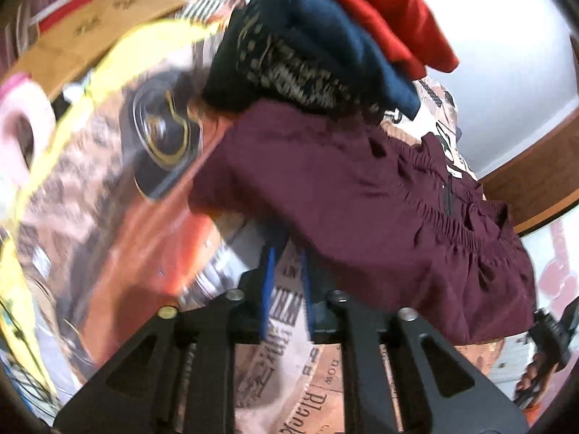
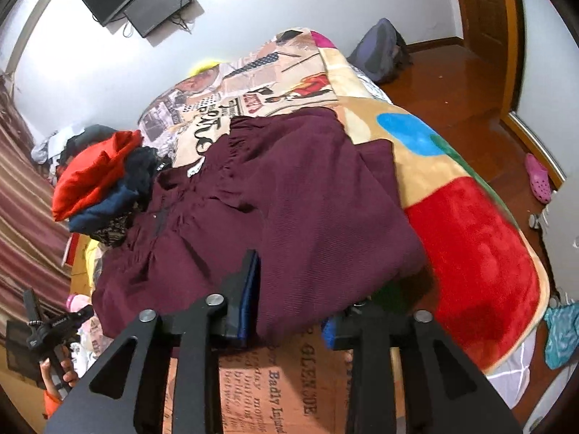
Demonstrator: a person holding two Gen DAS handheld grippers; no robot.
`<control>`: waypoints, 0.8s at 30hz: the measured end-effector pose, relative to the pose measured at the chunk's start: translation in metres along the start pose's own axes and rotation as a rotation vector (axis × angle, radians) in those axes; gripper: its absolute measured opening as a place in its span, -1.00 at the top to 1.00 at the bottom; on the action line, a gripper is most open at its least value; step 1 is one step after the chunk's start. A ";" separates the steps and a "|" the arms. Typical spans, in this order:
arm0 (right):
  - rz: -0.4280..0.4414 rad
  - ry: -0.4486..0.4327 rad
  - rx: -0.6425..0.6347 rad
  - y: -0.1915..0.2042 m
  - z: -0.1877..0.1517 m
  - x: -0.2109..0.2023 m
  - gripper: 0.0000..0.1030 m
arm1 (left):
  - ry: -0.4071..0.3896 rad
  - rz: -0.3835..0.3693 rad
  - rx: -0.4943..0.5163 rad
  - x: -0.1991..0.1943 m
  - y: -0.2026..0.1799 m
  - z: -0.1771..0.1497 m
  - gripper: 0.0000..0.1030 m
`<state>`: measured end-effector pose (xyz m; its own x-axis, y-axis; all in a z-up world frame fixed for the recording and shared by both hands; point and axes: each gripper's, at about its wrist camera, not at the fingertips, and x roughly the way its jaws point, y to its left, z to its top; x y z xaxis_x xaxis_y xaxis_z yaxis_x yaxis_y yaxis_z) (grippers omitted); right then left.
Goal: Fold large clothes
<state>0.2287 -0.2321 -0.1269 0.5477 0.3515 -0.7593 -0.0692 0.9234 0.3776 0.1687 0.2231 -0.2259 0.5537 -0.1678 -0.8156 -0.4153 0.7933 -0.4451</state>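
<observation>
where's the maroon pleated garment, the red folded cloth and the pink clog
maroon pleated garment (image 2: 289,195), right wrist view, on its flat middle panel
red folded cloth (image 2: 94,177), right wrist view, on its top fold
pink clog (image 2: 539,177), right wrist view, on its upper

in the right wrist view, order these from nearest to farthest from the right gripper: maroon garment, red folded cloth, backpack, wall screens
From the right gripper:
1. Maroon garment: draped right at the jaws, on the bed.
2. Red folded cloth: up left, atop the pile of clothes.
3. Backpack: upper right, on the floor past the bed.
4. Wall screens: top left, on the far wall. Backpack and screens are close to call.
</observation>
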 end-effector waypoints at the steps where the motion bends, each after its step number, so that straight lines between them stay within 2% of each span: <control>1: -0.020 -0.001 -0.012 0.000 -0.001 -0.002 0.32 | 0.007 -0.008 -0.017 0.002 0.003 -0.001 0.46; 2: -0.038 0.000 -0.025 0.000 -0.002 -0.003 0.25 | 0.014 -0.016 -0.036 0.005 0.006 -0.002 0.36; 7: -0.131 0.004 -0.097 0.004 -0.007 -0.014 0.02 | 0.022 -0.044 -0.078 0.009 0.011 0.000 0.15; 11: -0.194 -0.003 -0.129 0.008 -0.007 -0.026 -0.02 | 0.028 -0.063 -0.115 0.014 0.015 0.003 -0.12; 15: -0.274 -0.067 -0.157 0.016 -0.002 -0.043 -0.05 | 0.063 -0.122 -0.181 0.028 0.023 0.006 -0.20; 16: -0.277 -0.083 -0.159 0.019 0.000 -0.047 -0.14 | 0.076 -0.150 -0.198 0.034 0.025 0.007 -0.20; 17: -0.273 -0.099 -0.158 0.021 0.003 -0.051 -0.33 | 0.086 -0.176 -0.211 0.039 0.025 0.008 -0.23; 19: -0.270 -0.132 -0.171 0.028 0.010 -0.053 -0.45 | 0.114 -0.227 -0.253 0.053 0.029 0.010 -0.29; 24: -0.232 -0.135 -0.289 0.066 0.024 -0.034 -0.46 | 0.156 -0.364 -0.412 0.080 0.044 0.012 -0.35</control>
<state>0.2256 -0.1868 -0.0633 0.6796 0.1230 -0.7232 -0.1524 0.9880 0.0248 0.2030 0.2516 -0.3067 0.6139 -0.4968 -0.6134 -0.4820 0.3795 -0.7898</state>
